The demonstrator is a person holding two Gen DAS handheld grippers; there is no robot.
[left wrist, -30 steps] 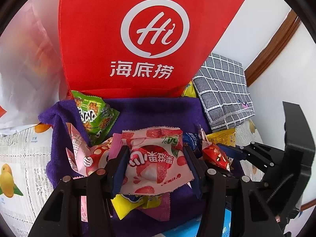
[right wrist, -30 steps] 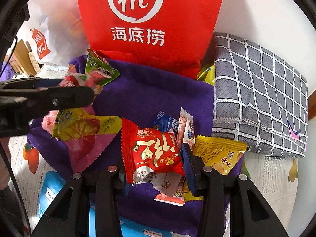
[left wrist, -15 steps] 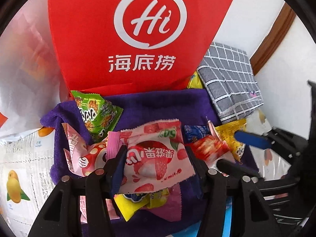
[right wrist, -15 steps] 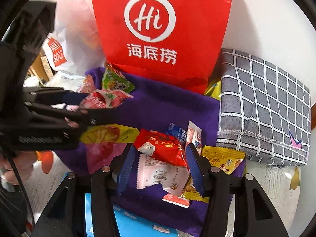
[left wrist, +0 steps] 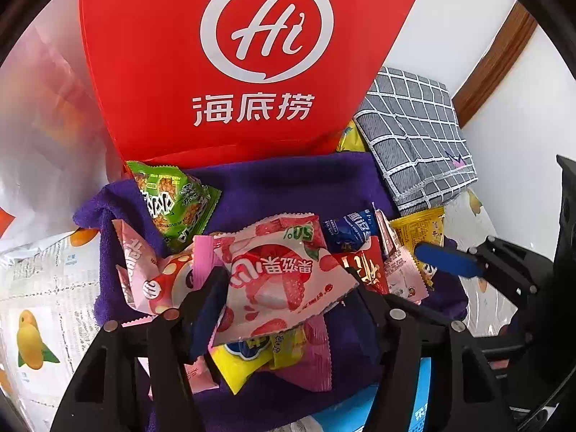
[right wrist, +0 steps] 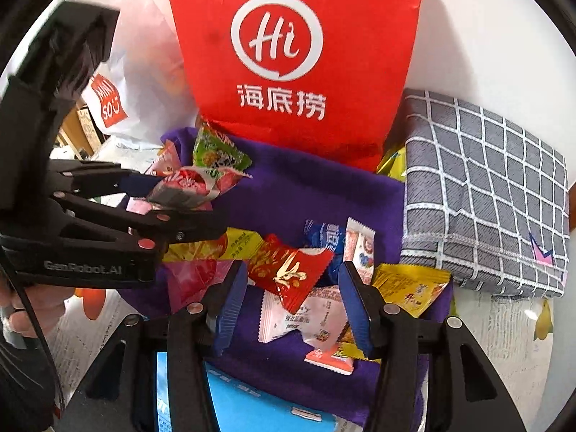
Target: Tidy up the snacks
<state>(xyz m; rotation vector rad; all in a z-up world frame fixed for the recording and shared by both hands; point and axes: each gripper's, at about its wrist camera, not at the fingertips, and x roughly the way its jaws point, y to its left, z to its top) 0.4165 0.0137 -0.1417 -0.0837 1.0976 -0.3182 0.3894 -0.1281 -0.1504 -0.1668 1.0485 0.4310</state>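
My left gripper is shut on a pink strawberry snack packet and holds it above a purple towel. It also shows at the left of the right wrist view. My right gripper is shut on a red snack packet, lifted above the towel. Several loose packets lie on the towel: a green one, a blue one, a yellow one and a white one. A tall red "Hi" bag stands behind the towel.
A folded grey checked cloth lies right of the towel. A white plastic bag stands at the back left. A blue box lies at the near edge. A fruit-printed tablecloth covers the table.
My right gripper has lifted the red packet off the pile and tilted it. My left gripper holds the pink packet and has risen slightly. Both have moved nearer the red bag.
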